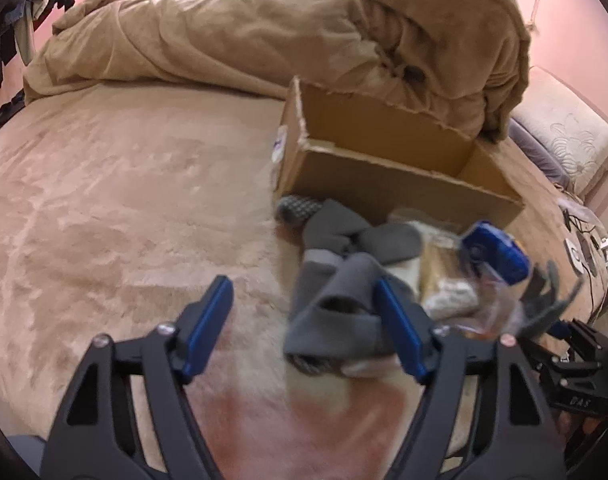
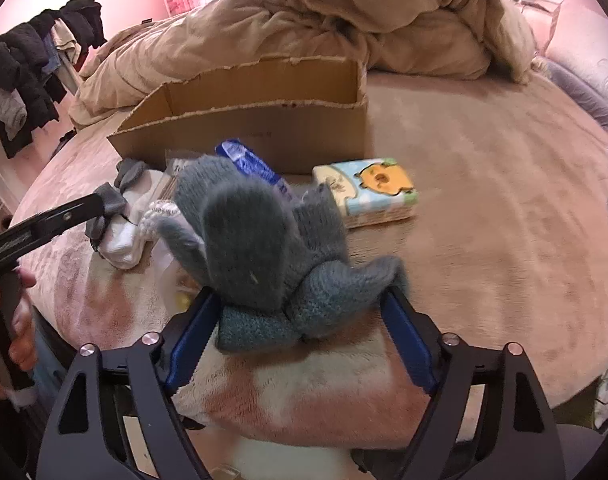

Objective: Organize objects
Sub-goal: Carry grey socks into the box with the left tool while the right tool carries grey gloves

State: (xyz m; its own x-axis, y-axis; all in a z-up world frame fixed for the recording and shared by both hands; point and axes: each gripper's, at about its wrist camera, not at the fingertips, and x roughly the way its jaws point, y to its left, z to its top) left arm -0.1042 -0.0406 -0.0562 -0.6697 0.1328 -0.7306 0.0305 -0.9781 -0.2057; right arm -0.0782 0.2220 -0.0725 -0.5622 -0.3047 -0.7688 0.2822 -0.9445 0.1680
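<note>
An open cardboard box [image 1: 388, 184] [image 2: 264, 120] lies on the bed. In front of it is a heap: grey socks [image 1: 336, 304], a blue packet [image 1: 494, 254] [image 2: 250, 164], white items [image 2: 124, 236] and a tissue pack with a yellow cartoon [image 2: 368, 190]. My left gripper [image 1: 304, 320] is open; the grey socks lie between its jaws, nearer the right pad. My right gripper [image 2: 300, 320] is open around grey knitted gloves [image 2: 264, 240], its pads at the gloves' two sides. The left gripper [image 2: 44, 224] shows at the left of the right wrist view.
A crumpled tan duvet [image 1: 264, 32] is piled behind the box. The tan bed cover [image 1: 104, 200] spreads wide to the left. Dark clothes [image 2: 28, 80] hang at the far left. A pillow [image 1: 564, 136] and cables [image 1: 584, 236] lie at the right edge.
</note>
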